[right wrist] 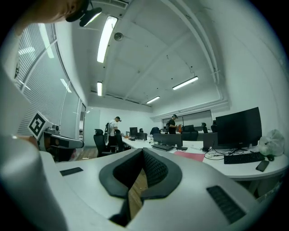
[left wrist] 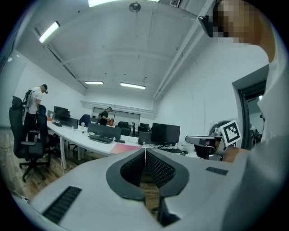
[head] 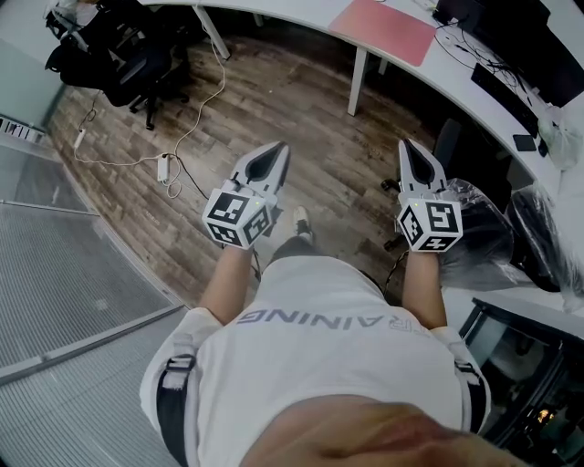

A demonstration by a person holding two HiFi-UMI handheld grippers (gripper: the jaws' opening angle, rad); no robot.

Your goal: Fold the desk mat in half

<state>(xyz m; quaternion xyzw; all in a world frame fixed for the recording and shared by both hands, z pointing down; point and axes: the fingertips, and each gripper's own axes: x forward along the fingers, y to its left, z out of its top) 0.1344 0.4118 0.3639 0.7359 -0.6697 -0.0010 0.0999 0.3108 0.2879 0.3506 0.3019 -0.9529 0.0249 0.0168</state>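
Pink desk mat (head: 383, 29): lying flat on the white desk (head: 301, 18), top of frame, right of centre, well apart from both claws. Left claw (head: 276, 150): jaws closed tip to tip, nothing between them. Right claw (head: 408, 148): likewise closed, empty. Both are held above the wood floor (head: 274, 91), mid-frame.

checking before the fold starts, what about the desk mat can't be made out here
- Head view: desk mat, far end cut off by the picture's top edge.
- Left gripper view: the desk mat is a far-off pink sliver, seen nearly edge-on, too small for detail.
- Right gripper view: the same.
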